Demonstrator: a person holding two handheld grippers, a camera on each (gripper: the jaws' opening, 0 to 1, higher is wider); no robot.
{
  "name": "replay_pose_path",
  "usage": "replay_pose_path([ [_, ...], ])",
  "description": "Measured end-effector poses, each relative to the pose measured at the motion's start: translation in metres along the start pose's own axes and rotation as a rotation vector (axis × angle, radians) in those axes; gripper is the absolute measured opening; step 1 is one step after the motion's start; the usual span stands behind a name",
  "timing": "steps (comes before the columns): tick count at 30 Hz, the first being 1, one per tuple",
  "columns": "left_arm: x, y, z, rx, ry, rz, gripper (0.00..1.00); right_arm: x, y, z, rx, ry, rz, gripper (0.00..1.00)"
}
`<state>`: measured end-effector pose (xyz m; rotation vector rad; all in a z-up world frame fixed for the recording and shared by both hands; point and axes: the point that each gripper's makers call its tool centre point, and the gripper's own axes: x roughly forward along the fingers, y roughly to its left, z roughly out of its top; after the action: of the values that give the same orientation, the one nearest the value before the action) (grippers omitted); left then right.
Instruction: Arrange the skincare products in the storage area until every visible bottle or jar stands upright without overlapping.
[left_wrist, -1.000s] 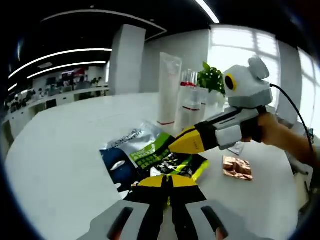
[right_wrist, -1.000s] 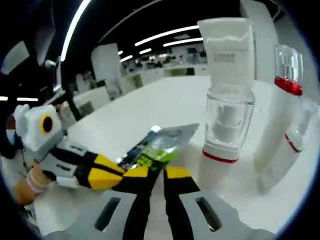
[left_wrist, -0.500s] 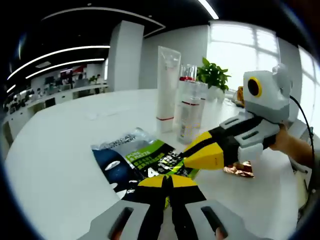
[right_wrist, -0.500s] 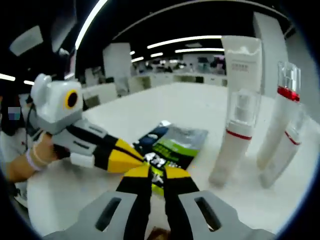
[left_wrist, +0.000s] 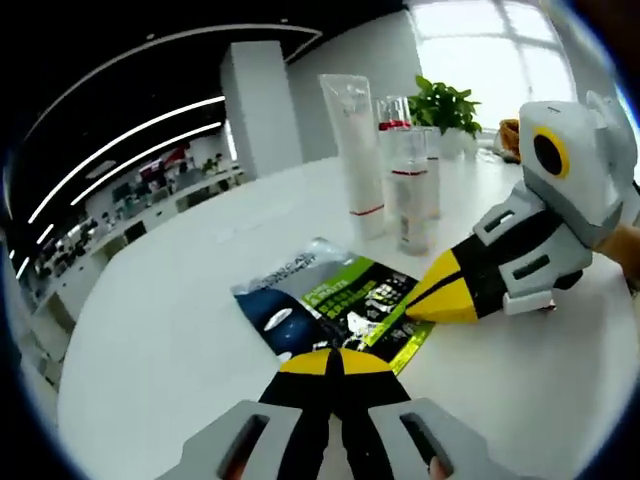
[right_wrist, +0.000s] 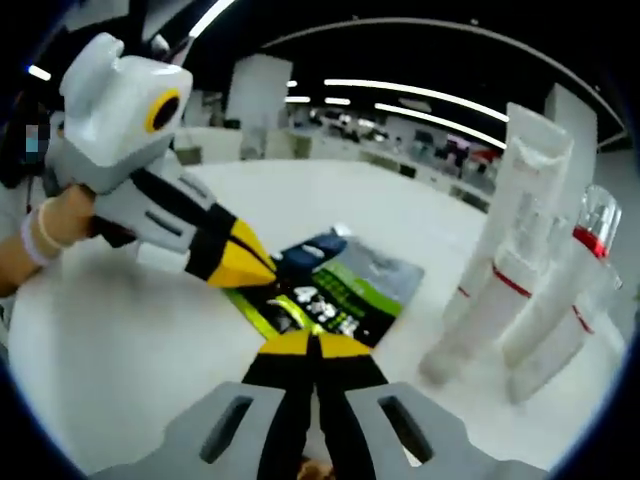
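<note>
Here, the task stands partly complete. In the left gripper view, a tall white squeeze tube with a red band (left_wrist: 358, 140) and two clear-capped bottles with red collars (left_wrist: 411, 180) stand upright in a close group at 12 to 1 o'clock on the white round worktop (left_wrist: 160, 340), seemingly not leaning on one another, though their spacing is hard to judge. In the right gripper view the same group sits at 3 o'clock: the tube (right_wrist: 505, 215) and the bottles (right_wrist: 570, 290).

Still lying flat at the centre are overlapping foil sachets, a green-and-black printed one (left_wrist: 365, 310) over a dark blue and silver one (left_wrist: 270, 320); the right gripper view shows them at 12 o'clock (right_wrist: 325, 295).

The left tool (left_wrist: 335, 362) has its yellow-tipped jaws together just at the sachets' near edge, holding nothing discernible. The right tool (right_wrist: 312, 345) likewise shows its jaws closed at the edge of the sachets; whether it pinches one cannot be told. Each tool appears in the other's view, tip touching or just above the sachets.

The remaining work, judging by the layout, is separating the sachets.
</note>
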<state>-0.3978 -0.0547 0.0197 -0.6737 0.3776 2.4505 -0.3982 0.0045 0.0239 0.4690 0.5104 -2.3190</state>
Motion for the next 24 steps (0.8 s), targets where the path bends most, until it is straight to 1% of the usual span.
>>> replay_pose_path([
  [3,0.001,-0.001,0.001,-0.006,-0.011,-0.006,0.01,-0.001,0.000,-0.001,-0.001,-0.007,-0.003,0.00],
  [6,0.004,-0.005,0.004,-0.036,-0.033,-0.027,0.01,-0.002,-0.001,-0.001,0.014,-0.024,-0.002,0.00],
  [9,0.009,-0.007,0.007,-0.086,-0.059,-0.059,0.01,-0.002,-0.001,-0.002,0.039,-0.042,0.001,0.00],
  [12,0.012,-0.008,0.008,-0.131,-0.071,-0.084,0.01,-0.002,-0.001,-0.002,0.051,-0.049,0.001,0.00],
  [15,0.013,-0.008,0.009,-0.144,-0.079,-0.093,0.01,-0.003,-0.001,-0.002,0.057,-0.049,0.000,0.00],
  [16,0.013,-0.009,0.009,-0.131,-0.079,-0.089,0.01,-0.003,0.000,-0.002,0.058,-0.047,0.000,0.00],
  [17,0.013,-0.007,0.009,-0.114,-0.078,-0.074,0.01,-0.004,0.000,-0.003,0.057,-0.046,-0.001,0.00],
  [19,0.012,0.007,0.008,-0.032,-0.067,0.030,0.01,-0.004,0.000,-0.003,0.043,-0.051,-0.006,0.00],
  [21,0.009,0.019,0.006,0.064,-0.039,0.132,0.01,-0.005,0.001,-0.003,0.029,-0.054,-0.009,0.00],
  [22,0.008,0.023,0.005,0.097,-0.025,0.166,0.01,-0.005,0.001,-0.003,0.023,-0.054,-0.009,0.00],
  [23,0.008,0.029,0.002,0.151,-0.005,0.212,0.01,-0.006,0.001,-0.003,0.019,-0.054,-0.008,0.00],
  [24,0.008,0.032,0.002,0.204,-0.003,0.245,0.01,-0.006,0.001,-0.003,0.017,-0.054,-0.008,0.00],
])
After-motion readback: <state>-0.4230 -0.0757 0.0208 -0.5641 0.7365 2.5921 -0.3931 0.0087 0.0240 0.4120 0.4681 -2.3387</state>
